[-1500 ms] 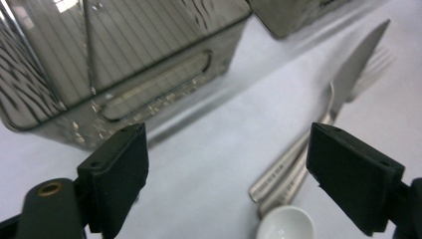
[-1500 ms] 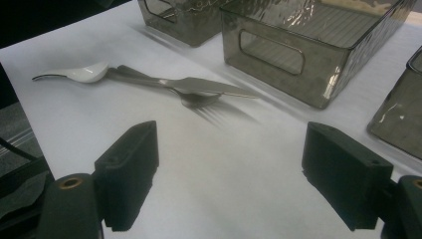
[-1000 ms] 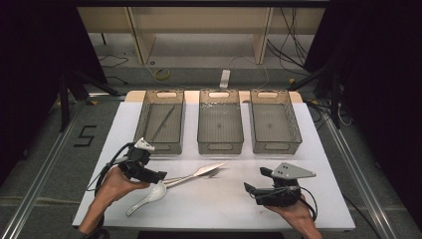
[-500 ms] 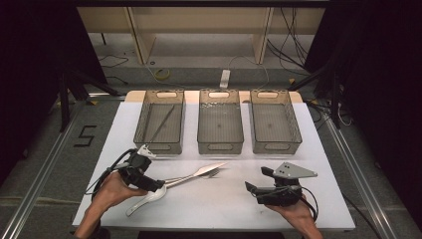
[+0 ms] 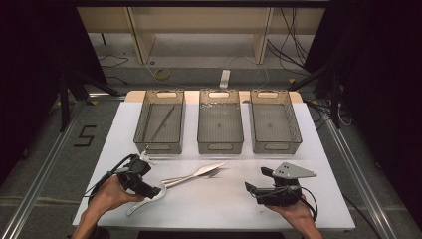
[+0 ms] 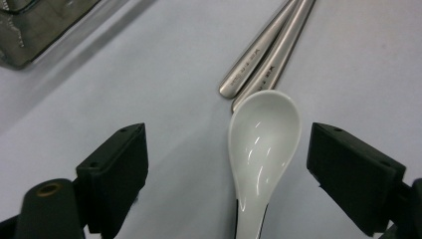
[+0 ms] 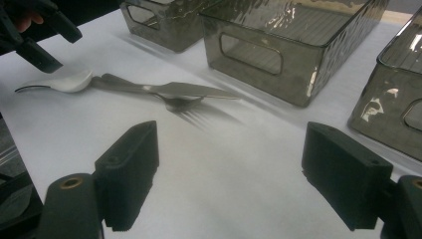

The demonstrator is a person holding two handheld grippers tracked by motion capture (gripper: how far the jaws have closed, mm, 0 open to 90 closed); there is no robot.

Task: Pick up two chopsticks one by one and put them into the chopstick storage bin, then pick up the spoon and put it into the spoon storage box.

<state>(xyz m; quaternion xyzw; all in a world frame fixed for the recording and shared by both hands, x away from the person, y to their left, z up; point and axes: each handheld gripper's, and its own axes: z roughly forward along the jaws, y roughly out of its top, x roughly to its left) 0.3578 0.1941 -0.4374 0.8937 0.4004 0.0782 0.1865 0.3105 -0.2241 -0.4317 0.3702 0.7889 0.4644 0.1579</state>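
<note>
- The left gripper (image 5: 149, 190), held in a person's left hand (image 5: 107, 195) at the near-left of the white table (image 5: 219, 209), hangs over a white ceramic spoon (image 6: 263, 134) with its jaws released, one on each side of the bowl and clear of it.
- In the left gripper view the spoon lies bowl-up on the table, nearer the right jaw than the left, its handle running back under the gripper.
- The tip of the bowl sits just at the ends of two steel handles, those of a knife (image 5: 196, 173) and a fork (image 5: 211, 174), which lie side by side and stretch away to the right toward the table's centre.
- The right gripper (image 5: 251, 191) rests low at the near-right of the table, jaws spread wide and holding nothing, pointing left toward the cutlery.
- Three smoky translucent bins stand in a row along the far half of the table: the left bin (image 5: 144, 127) holds a thin metal rod-like piece, with the middle bin (image 5: 220, 144) and the right bin (image 5: 275, 144) beside it.
</note>
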